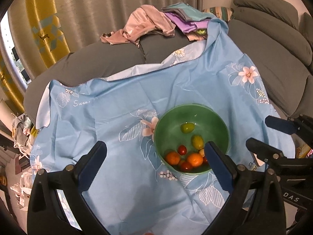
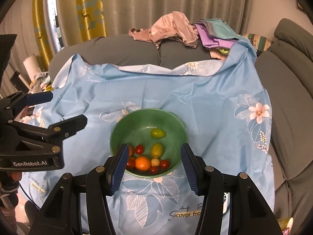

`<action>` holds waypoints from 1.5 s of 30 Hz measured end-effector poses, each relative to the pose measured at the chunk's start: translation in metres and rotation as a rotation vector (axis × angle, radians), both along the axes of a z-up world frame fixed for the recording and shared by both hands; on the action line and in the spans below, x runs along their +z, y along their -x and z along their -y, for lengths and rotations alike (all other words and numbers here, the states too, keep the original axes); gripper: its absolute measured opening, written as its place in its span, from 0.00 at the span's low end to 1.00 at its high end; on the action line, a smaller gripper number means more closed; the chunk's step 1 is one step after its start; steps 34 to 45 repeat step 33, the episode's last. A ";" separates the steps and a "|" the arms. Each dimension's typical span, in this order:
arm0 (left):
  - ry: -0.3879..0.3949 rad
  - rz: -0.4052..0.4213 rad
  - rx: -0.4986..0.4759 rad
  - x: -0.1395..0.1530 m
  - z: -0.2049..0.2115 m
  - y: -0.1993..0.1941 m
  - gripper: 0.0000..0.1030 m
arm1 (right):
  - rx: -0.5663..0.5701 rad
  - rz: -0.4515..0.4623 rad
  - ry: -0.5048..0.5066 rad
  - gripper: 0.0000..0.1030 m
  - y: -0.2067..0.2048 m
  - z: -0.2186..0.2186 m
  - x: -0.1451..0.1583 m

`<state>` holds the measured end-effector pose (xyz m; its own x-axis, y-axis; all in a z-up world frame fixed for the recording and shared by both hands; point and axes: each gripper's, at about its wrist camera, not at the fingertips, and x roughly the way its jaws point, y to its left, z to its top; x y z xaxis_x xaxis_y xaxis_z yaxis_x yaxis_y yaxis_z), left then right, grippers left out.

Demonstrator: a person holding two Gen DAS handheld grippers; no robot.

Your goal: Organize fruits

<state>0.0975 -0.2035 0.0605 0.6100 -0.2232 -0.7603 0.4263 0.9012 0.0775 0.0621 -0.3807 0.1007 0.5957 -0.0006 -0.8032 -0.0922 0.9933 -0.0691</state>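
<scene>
we see a smooth, faintly glossy green bowl (image 2: 176, 121), likely plastic, on thin crinkled blue cloth (image 2: 195, 98) with a slight sheen. the fruits (image 2: 143, 163) look glossy-skinned. the sofa (image 1: 273, 45) is matt grey fabric; each tool's pads (image 2: 117, 174) are ribbed blue.

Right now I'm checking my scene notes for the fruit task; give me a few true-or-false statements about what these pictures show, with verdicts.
1. The green bowl holds fruit. True.
2. The left gripper is clamped on an orange. False: it is open and holds nothing.
3. The bowl sits on a blue flowered cloth. True.
4. The right gripper is shut. False: it is open, its jaws wide apart near the bowl.
5. The two greenish fruits lie outside the bowl. False: both are inside it.
</scene>
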 end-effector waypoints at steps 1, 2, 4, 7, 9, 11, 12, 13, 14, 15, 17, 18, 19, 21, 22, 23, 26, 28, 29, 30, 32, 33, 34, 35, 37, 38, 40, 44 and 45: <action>-0.003 -0.013 -0.002 -0.004 0.002 -0.002 0.98 | -0.002 -0.002 0.001 0.53 -0.001 0.001 -0.001; -0.005 -0.021 -0.003 -0.007 0.003 -0.003 0.98 | -0.003 -0.005 0.002 0.53 -0.002 0.002 -0.003; -0.015 -0.030 -0.003 -0.012 0.007 -0.005 0.98 | -0.004 -0.011 0.002 0.53 -0.003 0.002 -0.005; -0.022 -0.038 -0.003 -0.017 0.010 -0.007 0.98 | -0.009 -0.024 0.001 0.53 -0.006 0.004 -0.010; -0.026 -0.040 -0.003 -0.018 0.012 -0.008 0.98 | -0.012 -0.027 -0.001 0.53 -0.007 0.005 -0.012; -0.025 -0.039 -0.003 -0.018 0.013 -0.008 0.98 | -0.015 -0.030 -0.003 0.53 -0.008 0.005 -0.013; -0.025 -0.039 -0.003 -0.018 0.013 -0.008 0.98 | -0.015 -0.030 -0.002 0.53 -0.008 0.005 -0.013; -0.024 -0.038 -0.003 -0.019 0.013 -0.009 0.98 | -0.016 -0.030 -0.001 0.53 -0.008 0.005 -0.013; -0.024 -0.039 -0.002 -0.019 0.013 -0.009 0.98 | -0.015 -0.030 -0.003 0.53 -0.008 0.005 -0.014; -0.025 -0.039 -0.002 -0.019 0.013 -0.009 0.98 | -0.014 -0.030 -0.004 0.53 -0.008 0.005 -0.014; -0.028 -0.041 -0.003 -0.020 0.014 -0.009 0.98 | -0.015 -0.032 -0.002 0.53 -0.008 0.005 -0.014; -0.029 -0.040 -0.003 -0.020 0.014 -0.009 0.98 | -0.014 -0.032 -0.002 0.53 -0.008 0.005 -0.014; -0.029 -0.041 -0.004 -0.020 0.015 -0.010 0.98 | -0.013 -0.033 0.000 0.53 -0.009 0.005 -0.014; -0.029 -0.041 -0.001 -0.020 0.015 -0.009 0.98 | -0.012 -0.035 0.002 0.53 -0.010 0.006 -0.016; -0.028 -0.041 -0.001 -0.020 0.015 -0.009 0.98 | -0.012 -0.035 0.003 0.53 -0.010 0.006 -0.016; -0.029 -0.042 -0.002 -0.020 0.015 -0.009 0.98 | -0.012 -0.034 0.001 0.53 -0.010 0.006 -0.015; -0.028 -0.042 -0.002 -0.021 0.016 -0.010 0.98 | -0.013 -0.033 0.001 0.53 -0.010 0.005 -0.016; -0.023 -0.046 -0.002 -0.022 0.016 -0.010 0.98 | -0.012 -0.033 0.002 0.53 -0.010 0.005 -0.016; -0.019 -0.045 0.000 -0.023 0.016 -0.010 0.98 | -0.013 -0.033 0.002 0.53 -0.010 0.005 -0.016; -0.018 -0.044 0.001 -0.024 0.017 -0.010 0.98 | -0.013 -0.033 0.001 0.53 -0.010 0.005 -0.016; -0.017 -0.046 0.002 -0.025 0.018 -0.010 0.98 | -0.016 -0.033 -0.001 0.53 -0.009 0.007 -0.016; -0.016 -0.047 -0.002 -0.025 0.018 -0.010 0.98 | -0.016 -0.032 -0.001 0.53 -0.010 0.008 -0.016; -0.016 -0.047 -0.002 -0.025 0.018 -0.010 0.98 | -0.016 -0.032 -0.001 0.53 -0.010 0.008 -0.016; -0.016 -0.047 -0.002 -0.025 0.018 -0.010 0.98 | -0.016 -0.032 -0.001 0.53 -0.010 0.008 -0.016; -0.016 -0.047 -0.002 -0.025 0.018 -0.010 0.98 | -0.016 -0.032 -0.001 0.53 -0.010 0.008 -0.016; -0.016 -0.047 -0.002 -0.025 0.018 -0.010 0.98 | -0.016 -0.032 -0.001 0.53 -0.010 0.008 -0.016; -0.016 -0.047 -0.002 -0.025 0.018 -0.010 0.98 | -0.016 -0.032 -0.001 0.53 -0.010 0.008 -0.016; -0.016 -0.047 -0.002 -0.025 0.018 -0.010 0.98 | -0.016 -0.032 -0.001 0.53 -0.010 0.008 -0.016; -0.016 -0.047 -0.002 -0.025 0.018 -0.010 0.98 | -0.016 -0.032 -0.001 0.53 -0.010 0.008 -0.016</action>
